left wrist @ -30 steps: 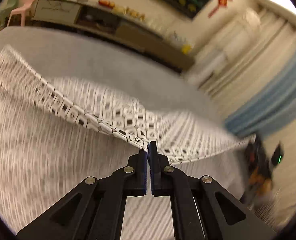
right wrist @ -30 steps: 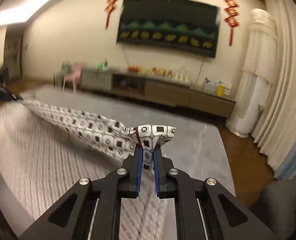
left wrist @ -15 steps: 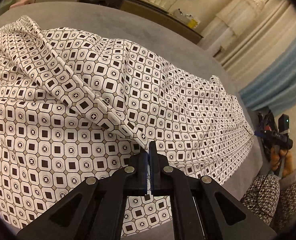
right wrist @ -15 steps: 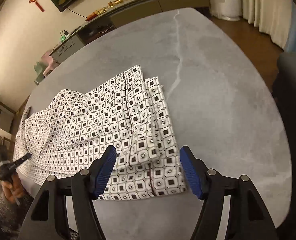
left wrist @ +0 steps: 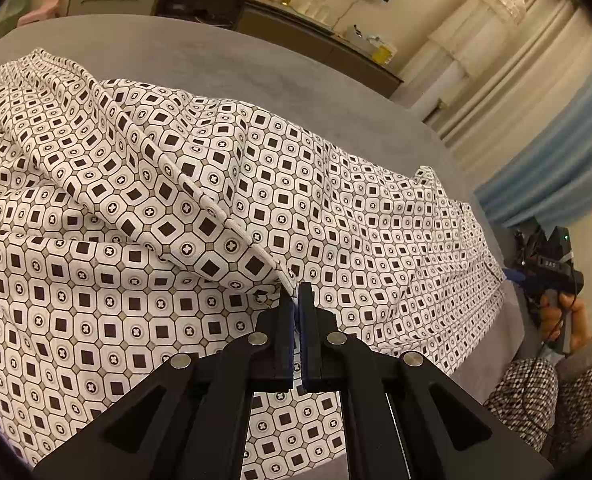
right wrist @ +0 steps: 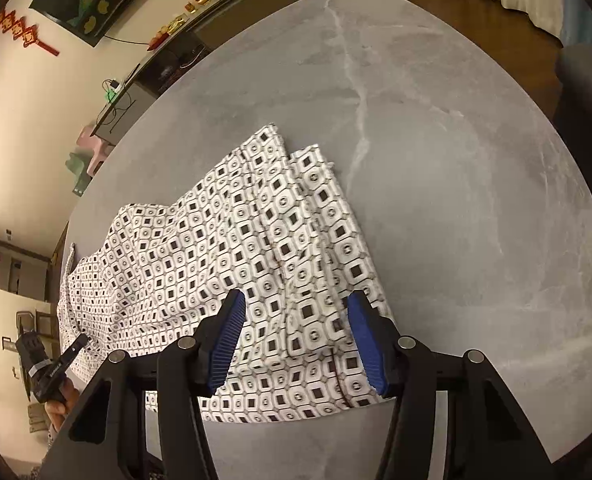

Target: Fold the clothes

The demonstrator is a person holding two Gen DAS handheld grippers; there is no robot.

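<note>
Patterned garment [left wrist: 199, 184] spread on the grey table [right wrist: 456, 208]. Left gripper [left wrist: 296, 296] is clamped on a fabric ridge. Right gripper [right wrist: 293, 316] is closing above the cloth's folded end, pads not pressing it.

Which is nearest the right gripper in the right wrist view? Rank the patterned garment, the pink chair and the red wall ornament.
From the right gripper:
1. Patterned garment, lying directly under the closing jaws, not gripped.
2. Pink chair, beyond the table, left.
3. Red wall ornament, upper left.
</note>
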